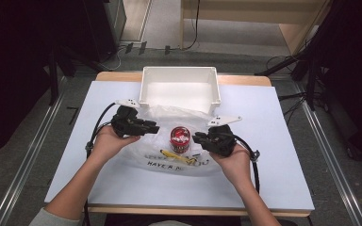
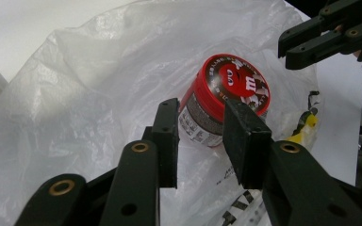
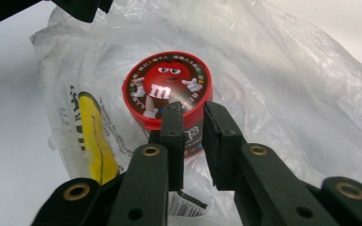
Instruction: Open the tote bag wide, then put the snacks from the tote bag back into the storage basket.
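A round candy can with a red lid [image 1: 180, 137] stands upright amid a crumpled clear plastic bag [image 1: 169, 160] in the middle of the table; I cannot tell whether it is inside the bag. My left gripper [image 1: 154, 128] hovers just left of the can, my right gripper [image 1: 197, 137] just right of it, and the two point at each other. In the left gripper view the jaws [image 2: 202, 127] stand apart with nothing between them and the can [image 2: 231, 84] beyond. In the right gripper view the jaws [image 3: 193, 122] leave a narrow empty gap in front of the can [image 3: 167, 84].
A white plastic bin [image 1: 179, 75] stands empty at the back of the white table top [image 1: 273, 155], touching the bag's far edge. The bag carries a yellow and black print [image 3: 94, 136] near its front. Cables trail from both grippers.
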The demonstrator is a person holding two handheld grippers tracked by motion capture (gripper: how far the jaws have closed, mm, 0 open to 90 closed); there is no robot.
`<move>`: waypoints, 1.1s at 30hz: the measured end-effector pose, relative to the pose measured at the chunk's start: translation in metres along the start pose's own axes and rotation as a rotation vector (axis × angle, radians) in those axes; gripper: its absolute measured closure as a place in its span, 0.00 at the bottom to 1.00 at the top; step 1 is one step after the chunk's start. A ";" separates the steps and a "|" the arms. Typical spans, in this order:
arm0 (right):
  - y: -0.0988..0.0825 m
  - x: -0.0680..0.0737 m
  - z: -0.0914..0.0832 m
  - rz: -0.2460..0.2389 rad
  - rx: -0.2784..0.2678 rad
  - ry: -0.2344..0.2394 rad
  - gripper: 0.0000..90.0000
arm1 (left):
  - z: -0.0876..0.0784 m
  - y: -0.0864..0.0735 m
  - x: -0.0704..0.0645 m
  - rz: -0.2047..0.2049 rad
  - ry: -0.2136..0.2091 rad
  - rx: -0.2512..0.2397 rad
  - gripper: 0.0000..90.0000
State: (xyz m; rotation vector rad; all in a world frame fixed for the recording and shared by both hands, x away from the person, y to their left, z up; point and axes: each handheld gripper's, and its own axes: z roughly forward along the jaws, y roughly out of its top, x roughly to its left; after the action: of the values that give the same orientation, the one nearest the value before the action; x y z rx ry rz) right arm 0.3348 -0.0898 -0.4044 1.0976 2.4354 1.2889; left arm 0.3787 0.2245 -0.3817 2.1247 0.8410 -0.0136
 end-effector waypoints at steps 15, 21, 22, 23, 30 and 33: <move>0.008 0.011 0.006 -0.012 0.007 0.021 0.61 | -0.008 -0.004 0.004 -0.027 -0.005 0.002 0.62; 0.009 0.014 0.012 -0.012 0.006 0.022 0.52 | -0.011 -0.004 0.006 -0.024 -0.006 -0.014 0.58; 0.009 0.014 0.013 -0.014 0.003 0.025 0.49 | -0.011 -0.004 0.006 -0.024 -0.005 -0.013 0.58; 0.009 0.014 0.013 -0.014 0.003 0.025 0.49 | -0.011 -0.004 0.006 -0.024 -0.005 -0.013 0.58; 0.011 0.016 0.027 -0.012 0.006 0.023 0.41 | -0.010 -0.005 0.006 -0.024 -0.004 -0.011 0.58; 0.013 0.016 0.036 -0.009 0.010 0.010 0.35 | -0.010 -0.005 0.007 -0.026 -0.003 -0.009 0.58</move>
State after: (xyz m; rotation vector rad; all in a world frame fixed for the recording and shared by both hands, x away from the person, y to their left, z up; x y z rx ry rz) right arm 0.3466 -0.0513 -0.4136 1.0840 2.4533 1.2843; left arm 0.3787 0.2380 -0.3804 2.1047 0.8658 -0.0262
